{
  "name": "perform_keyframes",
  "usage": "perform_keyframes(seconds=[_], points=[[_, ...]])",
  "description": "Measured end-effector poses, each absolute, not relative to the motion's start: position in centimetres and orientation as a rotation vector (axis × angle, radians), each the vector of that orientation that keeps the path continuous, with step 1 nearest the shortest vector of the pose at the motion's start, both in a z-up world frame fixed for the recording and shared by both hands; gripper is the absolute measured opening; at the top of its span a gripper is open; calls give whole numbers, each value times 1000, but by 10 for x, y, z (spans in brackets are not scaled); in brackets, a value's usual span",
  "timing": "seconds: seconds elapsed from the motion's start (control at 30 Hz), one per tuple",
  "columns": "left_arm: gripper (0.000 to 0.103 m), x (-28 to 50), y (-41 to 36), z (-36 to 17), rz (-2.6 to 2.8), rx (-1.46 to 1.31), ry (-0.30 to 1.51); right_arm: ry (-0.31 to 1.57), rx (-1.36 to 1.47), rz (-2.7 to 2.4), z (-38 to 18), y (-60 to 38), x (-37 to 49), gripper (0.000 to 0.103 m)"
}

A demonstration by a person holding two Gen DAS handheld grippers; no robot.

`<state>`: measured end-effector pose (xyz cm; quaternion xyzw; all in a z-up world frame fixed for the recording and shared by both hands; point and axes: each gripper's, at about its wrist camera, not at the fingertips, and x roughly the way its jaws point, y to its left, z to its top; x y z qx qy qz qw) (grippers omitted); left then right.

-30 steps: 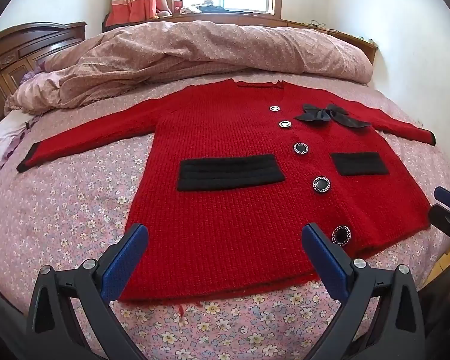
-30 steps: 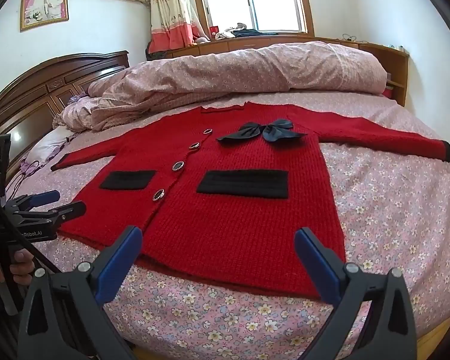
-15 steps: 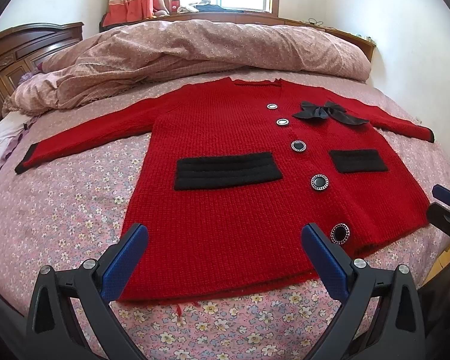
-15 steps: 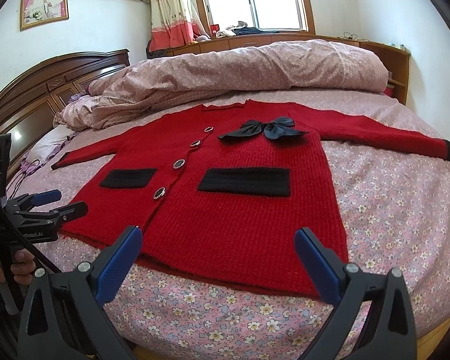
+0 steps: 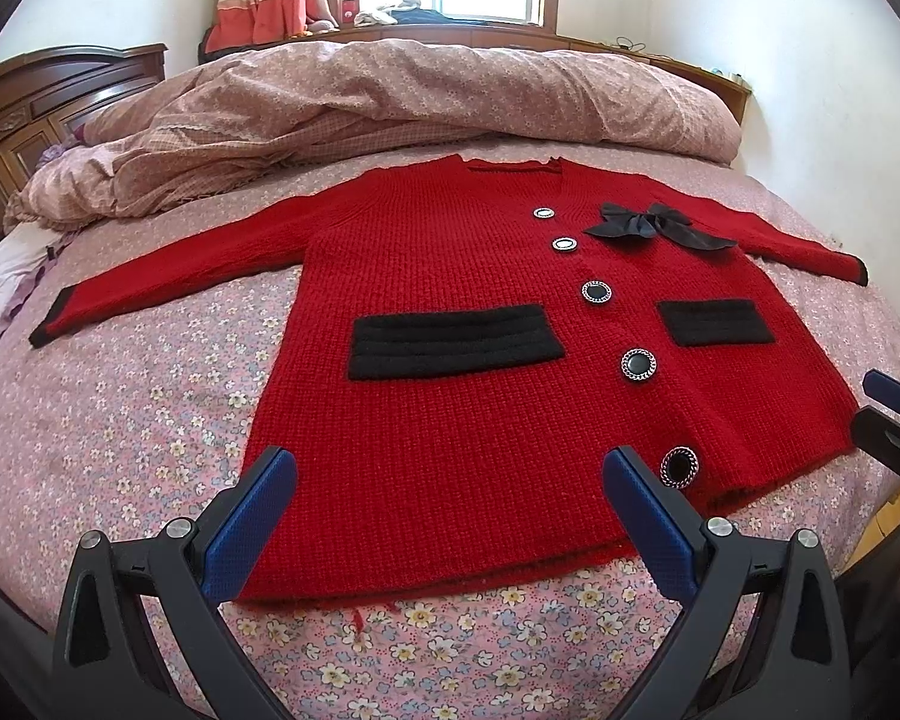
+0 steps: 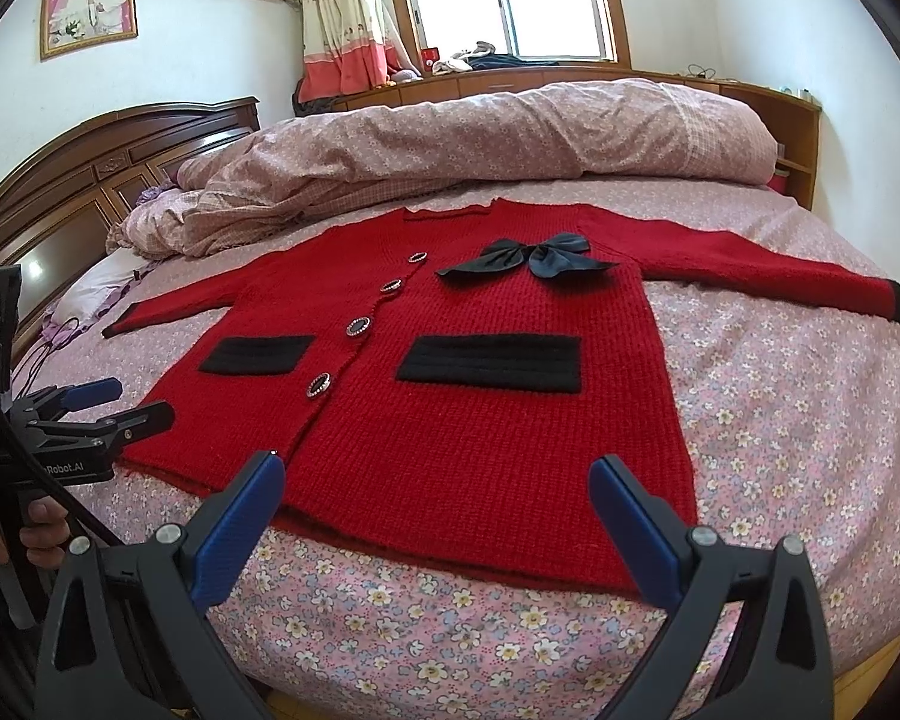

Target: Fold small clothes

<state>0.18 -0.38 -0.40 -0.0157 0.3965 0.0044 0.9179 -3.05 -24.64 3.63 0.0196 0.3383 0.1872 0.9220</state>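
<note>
A small red knit cardigan [image 5: 468,438] lies flat and face up on the bed, sleeves spread out to both sides. It has two black pockets, a row of dark buttons and a black bow [image 5: 654,227]. It also shows in the right wrist view [image 6: 468,420]. My left gripper [image 5: 450,468] is open and empty, hovering over the hem's left half. My right gripper [image 6: 432,474] is open and empty, over the hem's right half. The left gripper also shows in the right wrist view [image 6: 120,402] at the left edge.
The bed has a pink flowered sheet [image 5: 120,420]. A bunched pink duvet [image 5: 390,96] lies behind the cardigan's collar. A dark wooden headboard [image 6: 90,162] stands at the left. The bed's near edge [image 6: 510,678] runs just below the hem.
Both grippers have eased slightly closer to the cardigan's hem. The cardigan has not moved.
</note>
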Motion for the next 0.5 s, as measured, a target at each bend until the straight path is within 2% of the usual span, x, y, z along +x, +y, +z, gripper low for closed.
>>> perform_keyframes(seconds=[0.5], points=[[99,1,-3,-5,19,-24,791,697,42,385,35,-246,-30,103]])
